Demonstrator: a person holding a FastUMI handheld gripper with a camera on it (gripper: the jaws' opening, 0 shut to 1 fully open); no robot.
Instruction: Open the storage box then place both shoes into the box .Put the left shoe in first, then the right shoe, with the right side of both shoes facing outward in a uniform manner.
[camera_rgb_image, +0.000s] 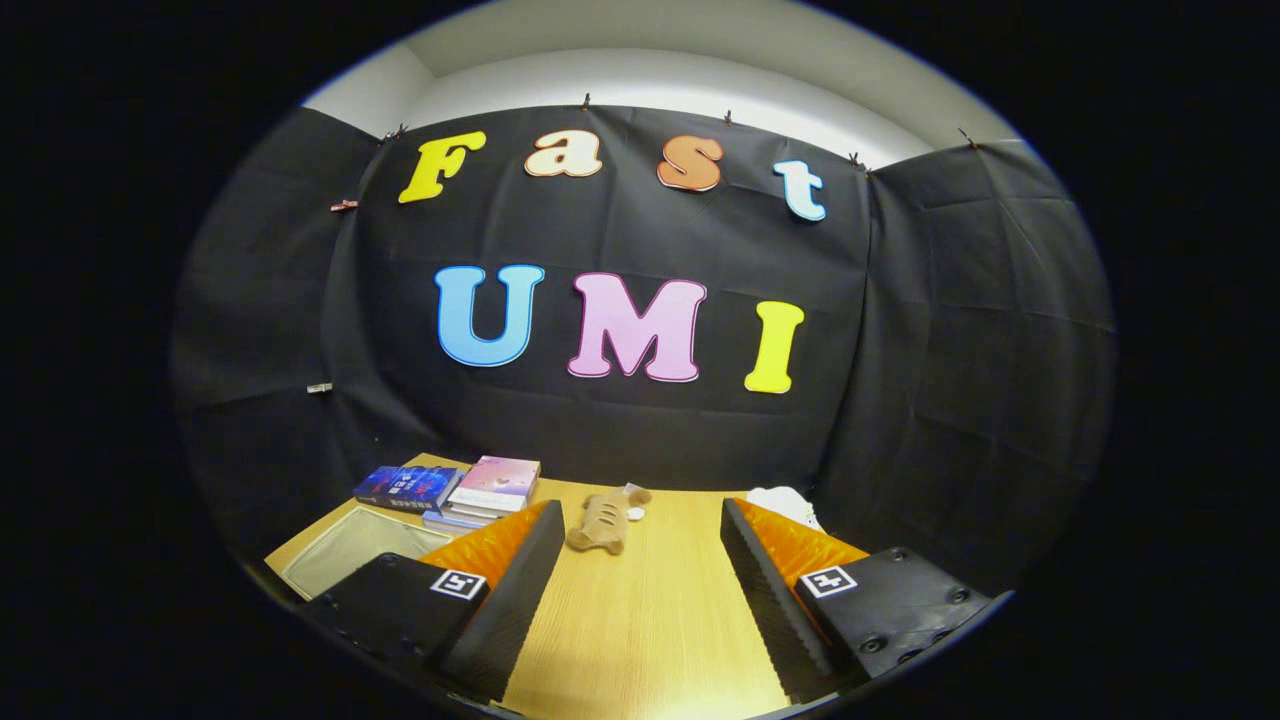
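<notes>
Gripper (640, 590) fingers spread wide, nothing between them, only bare wooden table (640, 640).

Landmark = tan shoe (604, 522). It lies on the table beyond the fingertips, slightly toward the left finger's side, well clear of both fingers. Looks like a strappy sandal on its side; can't tell left or right shoe from here.

White object (782, 503) sits right of the tan shoe, at the back of the table, partly hidden behind the right finger. Could be the second shoe; too little of it shows to say.

Storage box (345, 552): pale, translucent, sits left of and nearer than the tan shoe, partly behind the left finger. Whether its lid is on or off I can't tell; no shoe visible in the part that shows.

Stack of books (455, 490) sits left of the tan shoe, behind the box.

Progress, my read: at least one shoe is out on the table, so placing is not complete. Box state unresolved, so can't say whether opening is done.
</notes>
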